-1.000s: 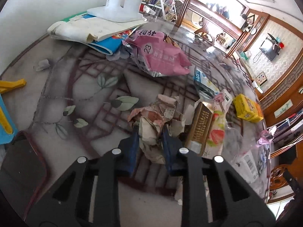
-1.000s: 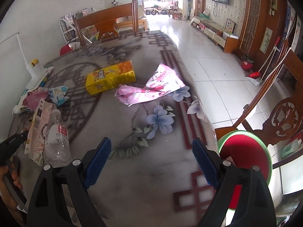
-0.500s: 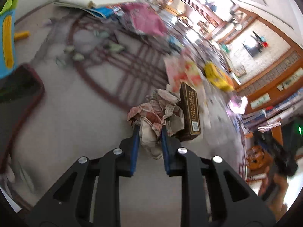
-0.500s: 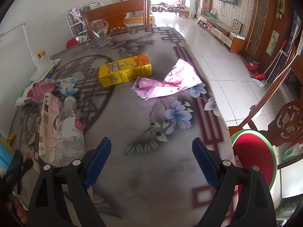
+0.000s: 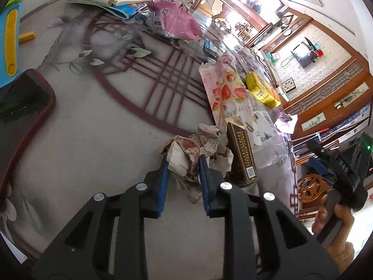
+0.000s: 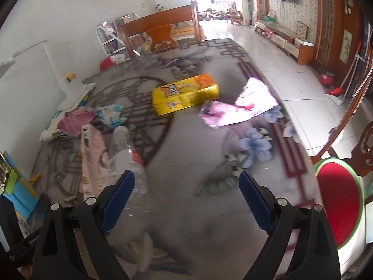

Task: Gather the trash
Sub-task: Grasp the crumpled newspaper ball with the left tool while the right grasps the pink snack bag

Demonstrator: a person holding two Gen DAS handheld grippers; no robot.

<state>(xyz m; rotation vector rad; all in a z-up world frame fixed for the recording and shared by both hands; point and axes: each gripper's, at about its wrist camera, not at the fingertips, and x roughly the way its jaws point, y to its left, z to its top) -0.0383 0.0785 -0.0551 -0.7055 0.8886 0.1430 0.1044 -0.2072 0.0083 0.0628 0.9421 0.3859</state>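
The left gripper (image 5: 183, 163) angles down at the table (image 5: 100, 126), clenched on a crumpled paper wad (image 5: 198, 151) beside a dark carton (image 5: 241, 154). The right gripper (image 6: 186, 186) (jaws just widening, nothing between them) hovers above a plastic bottle (image 6: 126, 156); a yellow box (image 6: 184, 94) lies beyond.

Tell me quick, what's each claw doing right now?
Left claw: closed on a crumpled paper wad.
Right claw: open, holding nothing; its jaws have just been opening over the table.
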